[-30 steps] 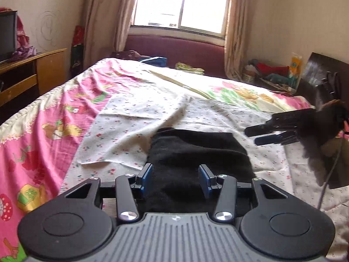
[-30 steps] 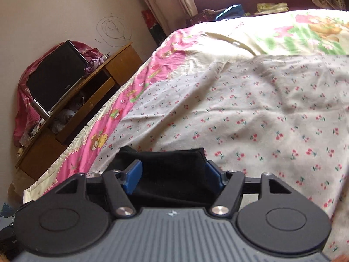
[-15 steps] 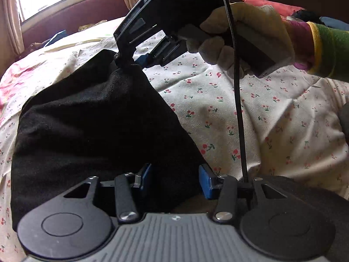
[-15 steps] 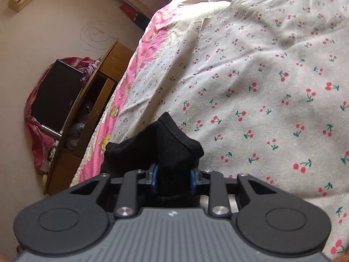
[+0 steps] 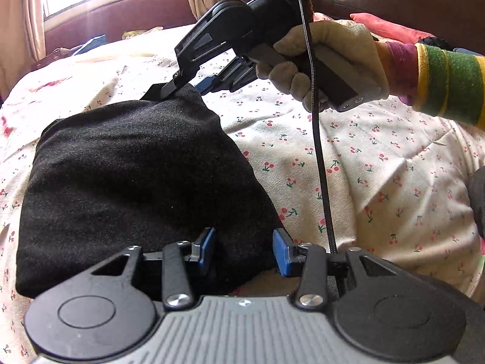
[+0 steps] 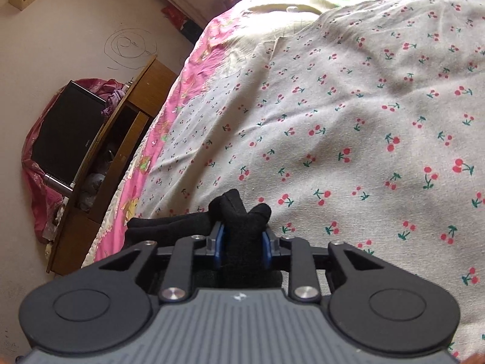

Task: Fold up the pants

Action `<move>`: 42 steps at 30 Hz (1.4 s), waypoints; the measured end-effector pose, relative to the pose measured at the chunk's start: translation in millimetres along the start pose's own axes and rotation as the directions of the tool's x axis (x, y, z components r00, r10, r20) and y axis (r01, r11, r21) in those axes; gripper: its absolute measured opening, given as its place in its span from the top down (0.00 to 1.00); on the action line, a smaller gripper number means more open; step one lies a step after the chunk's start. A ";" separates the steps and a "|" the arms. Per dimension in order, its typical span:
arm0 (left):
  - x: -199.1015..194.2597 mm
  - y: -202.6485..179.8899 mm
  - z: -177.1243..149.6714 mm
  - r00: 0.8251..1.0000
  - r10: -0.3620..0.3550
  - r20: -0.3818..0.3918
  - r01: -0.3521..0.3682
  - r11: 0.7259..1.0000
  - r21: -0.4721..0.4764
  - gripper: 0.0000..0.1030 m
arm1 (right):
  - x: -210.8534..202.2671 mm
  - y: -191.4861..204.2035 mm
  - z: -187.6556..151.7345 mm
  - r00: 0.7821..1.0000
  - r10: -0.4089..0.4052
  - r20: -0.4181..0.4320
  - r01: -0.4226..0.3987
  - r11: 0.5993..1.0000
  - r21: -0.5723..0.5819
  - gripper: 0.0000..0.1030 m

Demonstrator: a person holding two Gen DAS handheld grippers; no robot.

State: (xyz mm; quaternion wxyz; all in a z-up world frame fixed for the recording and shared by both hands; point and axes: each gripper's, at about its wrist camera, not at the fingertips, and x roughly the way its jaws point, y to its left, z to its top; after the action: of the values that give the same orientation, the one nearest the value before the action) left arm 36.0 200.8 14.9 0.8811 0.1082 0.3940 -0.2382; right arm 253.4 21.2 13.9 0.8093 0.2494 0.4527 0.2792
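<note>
The cherry-print sheet (image 5: pixel 379 166) covers the bed in front of me, with a pink quilt (image 6: pixel 194 69) along its far side. On the sheet lie the black pants (image 5: pixel 130 176), folded into a thick pad. My right gripper (image 6: pixel 242 242) is clamped on a bunched corner of them, lifting it. My left gripper (image 5: pixel 242 250) sits at the near edge, its blue pads (image 5: pixel 280 254) apart with cloth between them, not pinched.

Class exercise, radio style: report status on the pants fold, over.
Right gripper shut on black pants corner. Left gripper open, jaws astride near edge. Cable hangs beside the fabric, not snagging.
</note>
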 end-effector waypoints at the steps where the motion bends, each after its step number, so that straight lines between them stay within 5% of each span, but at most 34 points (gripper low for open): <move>1: -5.1 -0.3 -0.2 1.000 0.006 0.010 -0.006 1.000 0.004 0.48 | -2.5 -0.8 0.2 1.000 -0.012 0.008 0.012 1.000 0.001 0.69; 8: -36.6 26.2 10.9 0.985 0.118 0.126 -0.110 0.991 -0.071 0.47 | -66.5 -4.6 -29.2 0.988 0.038 0.151 -0.048 0.997 0.063 0.69; 13: -16.5 60.6 0.4 0.973 0.222 0.071 -0.210 0.967 -0.141 0.46 | -49.3 12.3 -77.4 0.998 0.048 0.029 -0.048 0.999 -0.002 0.62; 16: -16.3 67.3 -12.2 0.978 0.199 0.057 -0.188 0.970 -0.157 0.45 | -15.7 -0.5 -86.5 0.999 -0.019 -0.036 0.020 0.999 0.042 0.53; 18: -29.8 68.4 -6.2 0.979 0.193 0.071 -0.180 0.971 -0.160 0.44 | -21.8 -1.9 -85.5 1.000 0.015 -0.014 -0.014 0.995 0.101 0.53; 22: -46.5 91.6 -3.2 0.967 0.227 0.114 -0.199 0.956 -0.216 0.41 | -53.2 5.4 -90.5 0.997 -0.024 0.075 0.021 0.999 0.029 0.45; 27: -33.6 130.4 -4.7 0.978 0.182 0.103 -0.137 0.930 -0.340 0.41 | -38.8 -21.9 -100.2 0.996 0.081 0.025 -0.084 0.979 0.187 0.40; 32: -14.3 152.8 -2.6 0.986 0.154 0.056 -0.126 0.932 -0.341 0.35 | -12.1 -9.2 -99.1 0.991 0.132 0.004 -0.131 0.981 0.141 0.35; 34: -11.8 162.9 -10.2 0.984 0.177 0.033 -0.153 0.919 -0.364 0.10 | -11.0 -8.0 -96.7 0.990 0.139 -0.007 -0.136 0.981 0.135 0.36; 37: -7.7 178.3 -17.3 0.993 0.106 0.045 -0.075 0.891 -0.447 0.09 | -14.7 -15.8 -97.1 0.986 0.165 -0.023 -0.160 0.978 0.133 0.37; 42: 8.2 171.7 0.0 0.997 0.028 0.073 0.004 0.915 -0.403 0.12 | 0.4 -15.1 -92.7 0.979 0.204 -0.025 -0.197 0.967 0.160 0.30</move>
State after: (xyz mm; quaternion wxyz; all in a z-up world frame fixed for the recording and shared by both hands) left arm 127.5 346.2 9.4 0.9006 -0.0822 0.3994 -0.1507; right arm 176.2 24.5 -39.4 0.7451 0.3510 0.4625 0.3281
